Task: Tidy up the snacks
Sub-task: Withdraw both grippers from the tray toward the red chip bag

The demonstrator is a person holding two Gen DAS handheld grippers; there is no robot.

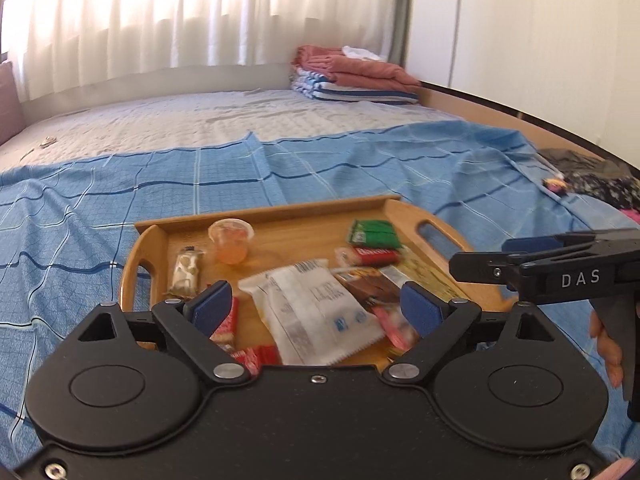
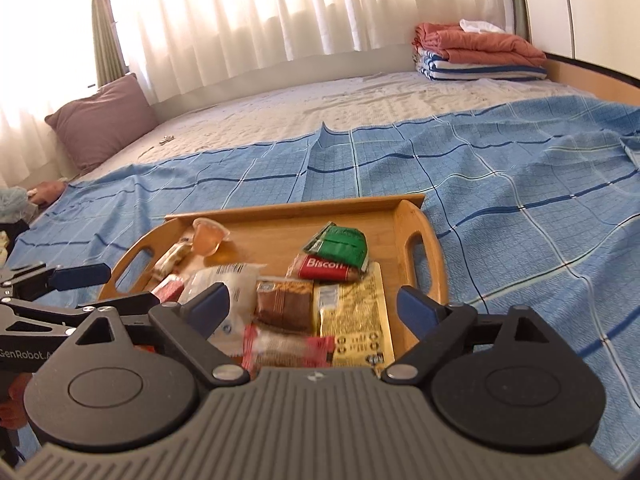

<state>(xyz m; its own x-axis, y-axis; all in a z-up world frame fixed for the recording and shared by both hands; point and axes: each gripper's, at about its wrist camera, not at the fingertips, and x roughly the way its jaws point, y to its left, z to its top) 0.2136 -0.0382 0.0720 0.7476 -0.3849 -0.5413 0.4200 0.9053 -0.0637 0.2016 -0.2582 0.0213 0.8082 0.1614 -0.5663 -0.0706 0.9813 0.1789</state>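
Observation:
A wooden tray (image 1: 280, 216) (image 2: 416, 216) with handle cut-outs lies on a blue checked sheet and holds several snacks. I see a jelly cup (image 1: 231, 240) (image 2: 208, 235), a green packet (image 1: 376, 234) (image 2: 342, 242), a red biscuit pack (image 1: 370, 256) (image 2: 326, 270), a white packet (image 1: 316, 312) (image 2: 228, 276), a brown bar (image 2: 285, 306) and a yellow packet (image 2: 356, 320). My left gripper (image 1: 316, 312) is open and empty just above the tray's near side. My right gripper (image 2: 316, 310) is open and empty over the near snacks; it also shows at the right of the left wrist view (image 1: 512, 256).
The blue sheet (image 1: 360, 160) (image 2: 520, 184) covers the near half of a bed. Folded towels (image 1: 352, 76) (image 2: 476, 52) lie at the far corner, a purple pillow (image 2: 100, 120) at the far left, dark floral cloth (image 1: 592, 180) at the right edge. Curtains hang behind.

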